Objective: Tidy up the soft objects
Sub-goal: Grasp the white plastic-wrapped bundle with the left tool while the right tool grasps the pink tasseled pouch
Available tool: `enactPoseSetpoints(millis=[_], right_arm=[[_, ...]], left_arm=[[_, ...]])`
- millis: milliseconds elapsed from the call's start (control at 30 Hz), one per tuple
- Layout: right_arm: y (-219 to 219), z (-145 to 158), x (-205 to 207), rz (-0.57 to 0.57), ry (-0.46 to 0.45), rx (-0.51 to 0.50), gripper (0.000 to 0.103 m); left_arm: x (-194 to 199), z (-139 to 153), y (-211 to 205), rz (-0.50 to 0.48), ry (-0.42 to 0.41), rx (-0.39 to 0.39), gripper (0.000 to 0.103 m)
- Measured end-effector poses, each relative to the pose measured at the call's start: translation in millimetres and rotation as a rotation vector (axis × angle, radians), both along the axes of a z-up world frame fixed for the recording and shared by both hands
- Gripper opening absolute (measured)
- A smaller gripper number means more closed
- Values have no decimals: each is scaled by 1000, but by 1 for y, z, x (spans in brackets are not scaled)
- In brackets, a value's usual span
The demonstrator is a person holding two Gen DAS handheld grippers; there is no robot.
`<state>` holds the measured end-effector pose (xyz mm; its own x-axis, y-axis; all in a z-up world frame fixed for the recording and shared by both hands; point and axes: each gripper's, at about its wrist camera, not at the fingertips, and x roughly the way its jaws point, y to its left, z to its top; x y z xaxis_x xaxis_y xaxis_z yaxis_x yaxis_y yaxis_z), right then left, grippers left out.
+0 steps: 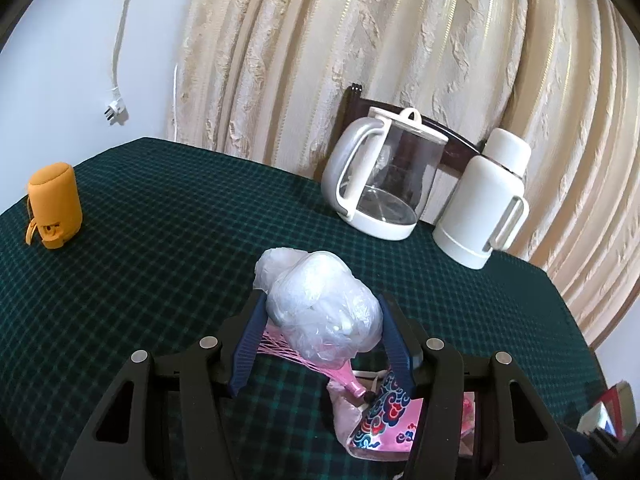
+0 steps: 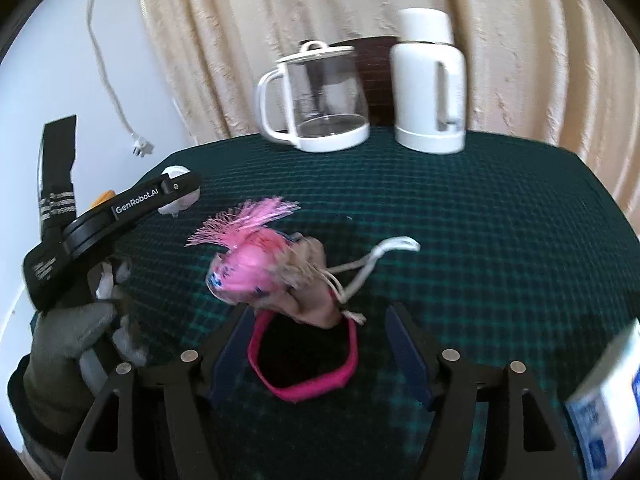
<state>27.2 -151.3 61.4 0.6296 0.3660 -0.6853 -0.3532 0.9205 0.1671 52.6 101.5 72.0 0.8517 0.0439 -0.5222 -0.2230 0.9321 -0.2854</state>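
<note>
Holding a white plastic-wrapped bundle [image 1: 320,304] between closed jaws, the left gripper [image 1: 322,312] hangs over the green checked counter [image 1: 160,240], in front of the glass kettle [image 1: 380,176]; the carry step appears in hand, and setting down comes next. Its long axis runs away from the camera toward the kettle. The right gripper [image 2: 320,344] stands wide open and empty, behind a pink drawstring pouch [image 2: 272,276] lying nearer the camera than the kettle.

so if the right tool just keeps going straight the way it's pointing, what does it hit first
Probably the pink drawstring pouch, lying on the green checked tablecloth just beyond the open right tool. The pink band lies between its fingers, likely underneath. Depth is unclear.
</note>
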Motion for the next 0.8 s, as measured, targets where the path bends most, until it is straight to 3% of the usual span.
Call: enactPoseSetpoints(millis=[300,567,800], right_arm=[[56,-9,34,218,-46,-108,86],[70,-29,55,243,-34,-179,89],[71,-21,59,249,-82,-207,93]], left_arm=[[-4,2,5,3,-12,-30,57],[-7,4,6,-8,-18,-45,57],[-8,4,8,0,-19,-60,57]])
